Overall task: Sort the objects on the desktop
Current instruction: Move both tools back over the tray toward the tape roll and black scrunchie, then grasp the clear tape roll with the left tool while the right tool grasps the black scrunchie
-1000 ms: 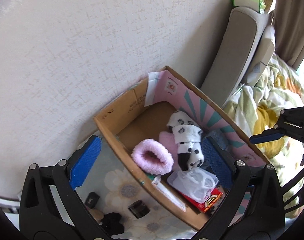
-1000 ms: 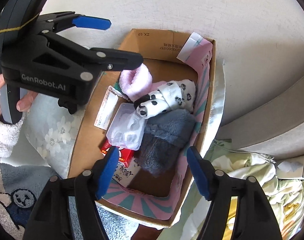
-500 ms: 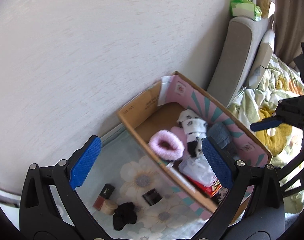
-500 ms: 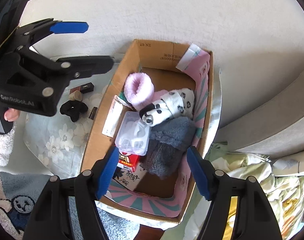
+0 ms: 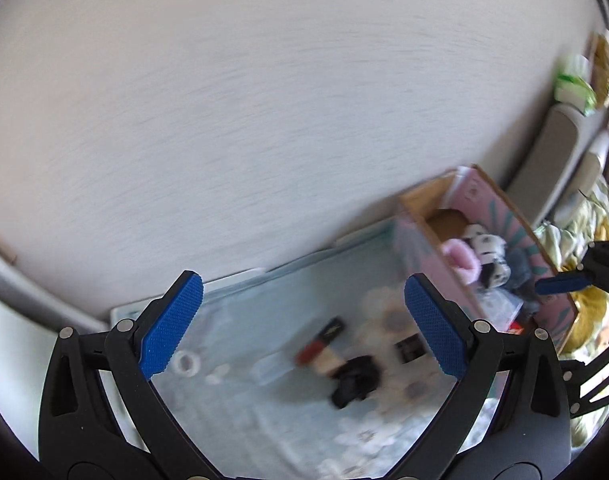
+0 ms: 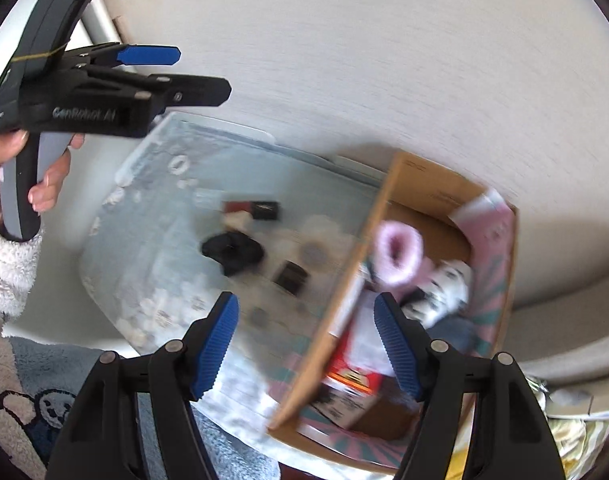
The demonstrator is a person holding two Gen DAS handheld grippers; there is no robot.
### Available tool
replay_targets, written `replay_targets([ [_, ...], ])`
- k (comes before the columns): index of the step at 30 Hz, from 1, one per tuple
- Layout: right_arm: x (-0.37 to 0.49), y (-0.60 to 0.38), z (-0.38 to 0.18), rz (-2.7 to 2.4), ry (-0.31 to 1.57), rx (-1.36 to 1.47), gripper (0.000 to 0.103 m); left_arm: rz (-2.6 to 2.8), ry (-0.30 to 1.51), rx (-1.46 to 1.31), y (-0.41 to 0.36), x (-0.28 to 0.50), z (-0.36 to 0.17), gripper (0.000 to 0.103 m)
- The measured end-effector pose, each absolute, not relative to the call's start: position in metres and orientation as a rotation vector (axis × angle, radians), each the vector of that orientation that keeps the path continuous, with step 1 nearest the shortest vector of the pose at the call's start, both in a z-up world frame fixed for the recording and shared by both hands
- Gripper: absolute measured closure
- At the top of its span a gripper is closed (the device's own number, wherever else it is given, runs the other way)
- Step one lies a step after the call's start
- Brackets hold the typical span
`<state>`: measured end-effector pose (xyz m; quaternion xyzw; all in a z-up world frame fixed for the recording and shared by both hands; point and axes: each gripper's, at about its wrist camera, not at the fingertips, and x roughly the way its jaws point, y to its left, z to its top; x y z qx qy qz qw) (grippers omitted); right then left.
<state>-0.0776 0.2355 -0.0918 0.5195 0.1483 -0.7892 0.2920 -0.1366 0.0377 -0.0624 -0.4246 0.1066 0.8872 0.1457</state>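
Note:
A cardboard box point(image 6: 396, 184) point(image 5: 414, 202) holds a pink fluffy sock point(image 6: 398, 256) point(image 5: 462, 260), a black-spotted white sock point(image 6: 444, 286) point(image 5: 486, 246), a grey fuzzy item point(image 5: 518, 266) and a red packet point(image 6: 352, 380). On the floral mat point(image 6: 192, 264) point(image 5: 244, 412) lie a black scrunchie point(image 6: 232, 252) point(image 5: 356, 376), a red-and-black lipstick case point(image 6: 252, 209) point(image 5: 320, 340) and a small dark jar point(image 6: 290, 278) point(image 5: 410, 350). My left gripper point(image 5: 302, 322) point(image 6: 188, 72) is open and empty above the mat. My right gripper point(image 6: 306, 344) is open and empty over the box's near edge.
A white wall point(image 5: 264, 100) stands behind the mat and box. A grey cushion point(image 5: 552, 152) and a flowered blanket point(image 5: 592, 216) lie to the right of the box. A small white ring point(image 5: 186, 362) sits at the mat's left.
Both grippers have drawn back and swung left, away from the box toward the mat. The box now sits to the right in both views. Both stay open and empty.

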Motion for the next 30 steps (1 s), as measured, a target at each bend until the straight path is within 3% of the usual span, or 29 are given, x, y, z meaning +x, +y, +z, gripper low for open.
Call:
replay_targets([
  [14, -0.056, 0.158, -0.156, -2.118, 0.209, 1.471, 0.037, 2.587, 0.176, -1.457, -0.088, -0.124, -0.147, 0.002],
  [20, -0.060, 0.143, -0.194, -2.198, 0.024, 1.535, 0.037, 2.609, 0.101, -1.501, -0.123, -0.138, -0.198, 0.002],
  [30, -0.071, 0.120, -0.237, -2.362, 0.039, 1.514, 0.037, 2.647, 0.063, -1.537, -0.145, -0.179, -0.266, 0.007],
])
